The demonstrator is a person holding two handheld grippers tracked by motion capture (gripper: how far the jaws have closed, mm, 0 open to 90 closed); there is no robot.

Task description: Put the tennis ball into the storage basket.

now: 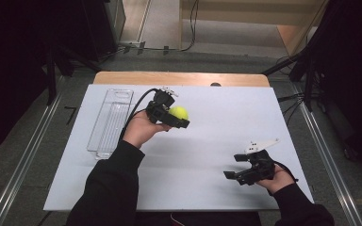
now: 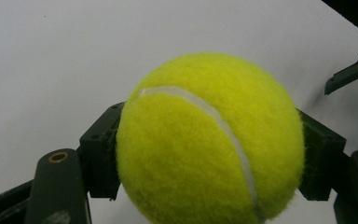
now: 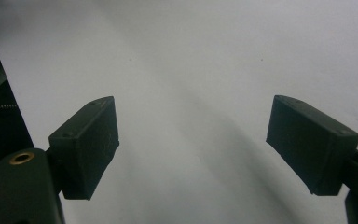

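left claw (image 2: 209, 154) clamped on tennis ball (image 2: 209, 140) | white table (image 2: 51, 56) behind | other claw's jaw, probably, at right edge

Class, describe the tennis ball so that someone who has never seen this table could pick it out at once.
Start at the white table and find the clear plastic tray along its left side. Just right of the tray, the left gripper is shut on the tennis ball. It is the one round, bright yellow-green, fuzzy thing there, with a white seam.
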